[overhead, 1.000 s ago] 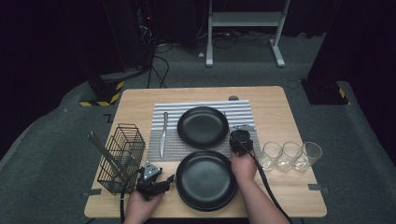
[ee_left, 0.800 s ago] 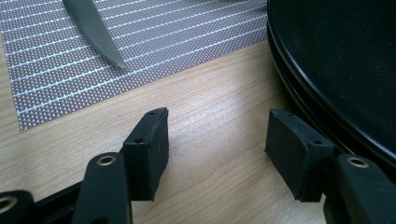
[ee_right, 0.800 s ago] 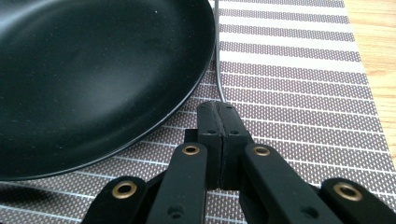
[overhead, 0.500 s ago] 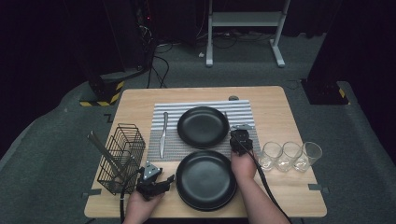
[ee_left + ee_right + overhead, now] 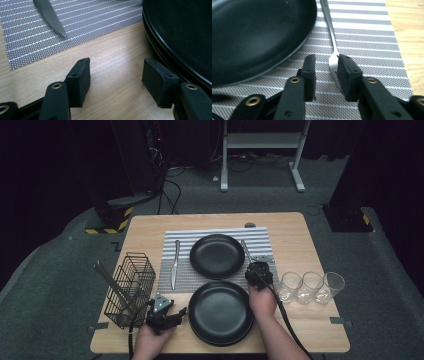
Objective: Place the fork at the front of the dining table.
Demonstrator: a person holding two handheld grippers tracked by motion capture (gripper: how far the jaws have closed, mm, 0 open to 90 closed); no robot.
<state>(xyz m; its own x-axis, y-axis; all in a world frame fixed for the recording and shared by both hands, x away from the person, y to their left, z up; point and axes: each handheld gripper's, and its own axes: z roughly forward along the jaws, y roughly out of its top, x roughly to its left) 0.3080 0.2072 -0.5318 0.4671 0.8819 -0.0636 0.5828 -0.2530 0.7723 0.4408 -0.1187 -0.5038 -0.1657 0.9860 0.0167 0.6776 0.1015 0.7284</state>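
My right gripper [image 5: 325,62] sat low over the striped mat [image 5: 372,37], its fingers [image 5: 347,68] at a narrow gap that had just been opening. The fork [image 5: 331,53] lay between them, head end toward me, flat on the mat and close against the right finger; I couldn't tell whether that pad touched it, but nothing pinched it. In the high view that gripper [image 5: 260,270] was just right of the far plate [image 5: 217,255], with the fork's handle [image 5: 245,251] running away along the plate's rim.

My left gripper [image 5: 115,75] rested near the table's [image 5: 110,62] front edge with fingers [image 5: 81,75] wide and nothing between them, bare wood under the gap. The near plate [image 5: 180,30] rose just beside its right finger, and the knife [image 5: 50,17] tip lay on the mat well ahead. From above, that hand [image 5: 160,317] sat between the wire basket [image 5: 131,287] and the near plate [image 5: 220,312].

I judged this as the fork being set down to the right of the far plate, with the knife [image 5: 174,262] already on its left: a place setting under way. Next I'd want to open the right fingers fully and lift straight off, so the fork isn't dragged or nudged against the plate. Three glasses [image 5: 311,286] stood to the right, untouched.
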